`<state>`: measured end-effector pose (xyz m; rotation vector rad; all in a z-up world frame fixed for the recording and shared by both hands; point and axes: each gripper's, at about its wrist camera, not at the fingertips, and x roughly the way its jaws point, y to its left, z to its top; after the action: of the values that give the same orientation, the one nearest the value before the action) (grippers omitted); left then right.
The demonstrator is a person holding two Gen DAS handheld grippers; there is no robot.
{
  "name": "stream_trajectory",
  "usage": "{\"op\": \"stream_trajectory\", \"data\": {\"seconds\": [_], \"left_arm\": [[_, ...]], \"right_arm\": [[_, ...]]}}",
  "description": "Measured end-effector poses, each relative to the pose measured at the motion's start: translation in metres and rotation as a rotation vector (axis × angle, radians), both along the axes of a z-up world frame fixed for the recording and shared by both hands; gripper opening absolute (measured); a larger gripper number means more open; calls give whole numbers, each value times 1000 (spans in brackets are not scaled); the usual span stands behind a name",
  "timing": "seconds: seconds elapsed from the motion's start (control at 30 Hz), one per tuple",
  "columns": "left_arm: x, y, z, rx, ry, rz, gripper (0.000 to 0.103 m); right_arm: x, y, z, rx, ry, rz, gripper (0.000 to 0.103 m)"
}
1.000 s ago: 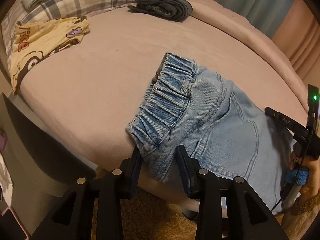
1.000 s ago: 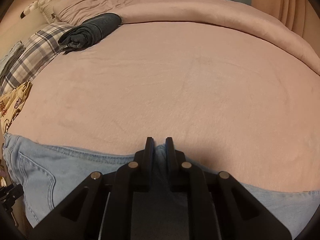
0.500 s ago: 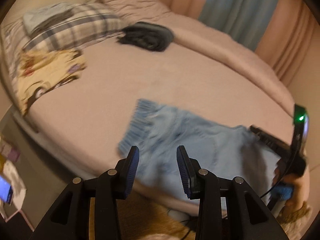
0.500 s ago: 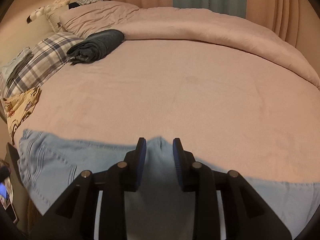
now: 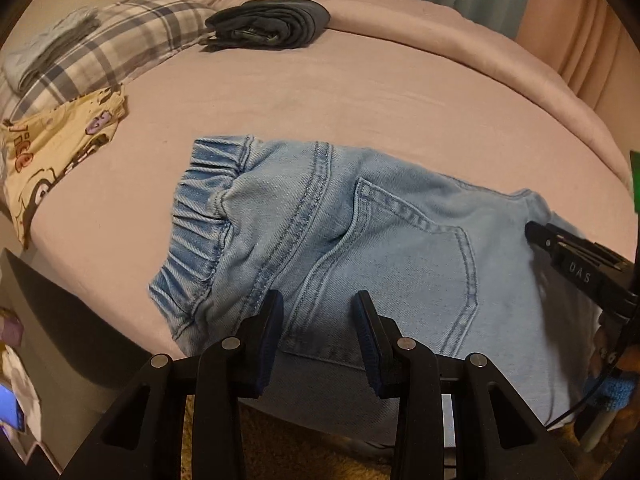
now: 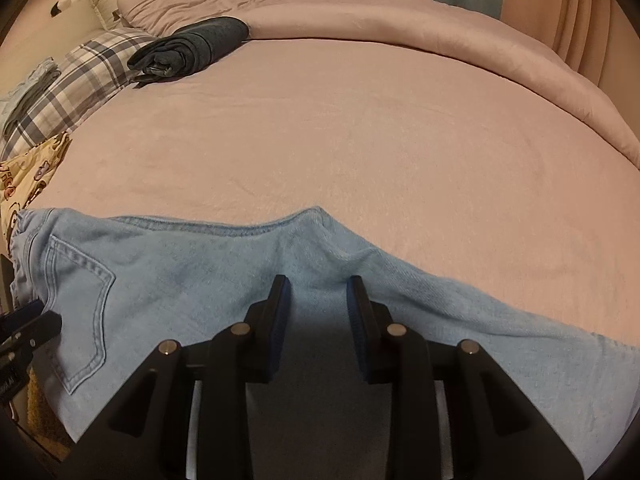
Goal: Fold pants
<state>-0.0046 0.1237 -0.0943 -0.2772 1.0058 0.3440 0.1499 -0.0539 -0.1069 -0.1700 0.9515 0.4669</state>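
Release noted at the right tool: a second ago its jaws were pinched on the far seam of the jeans; now they stand apart with denim lying slack beneath them, nothing clamped. We read the small peak in the seam just beyond the tips as the spot where the cloth was let go. The left tool is likewise parted and empty, hovering above the back pocket; a second ago it sat at the near hem by the waistband, so both tools have let go.

We judge that the lengthwise fold is laid and the next grasp is not yet begun.

Jeans lie flat along the near edge of the bed, part overhanging it. Long axis runs parallel to that edge. Elastic waistband points toward the yellow printed cloth; legs run the opposite way, out of view. Dark folded garment sits well apart, toward the pillows.
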Motion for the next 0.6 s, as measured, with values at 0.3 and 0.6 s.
{"op": "stream_trajectory", "data": {"seconds": [0.3, 0.6], "left_arm": [[-3, 1, -3, -7, -24, 15, 38], [-3, 1, -2, -14, -30, 12, 38]], "right_arm": [[3, 3, 2, -7, -14, -22, 31], [4, 5, 1, -19, -14, -28, 31]]}}
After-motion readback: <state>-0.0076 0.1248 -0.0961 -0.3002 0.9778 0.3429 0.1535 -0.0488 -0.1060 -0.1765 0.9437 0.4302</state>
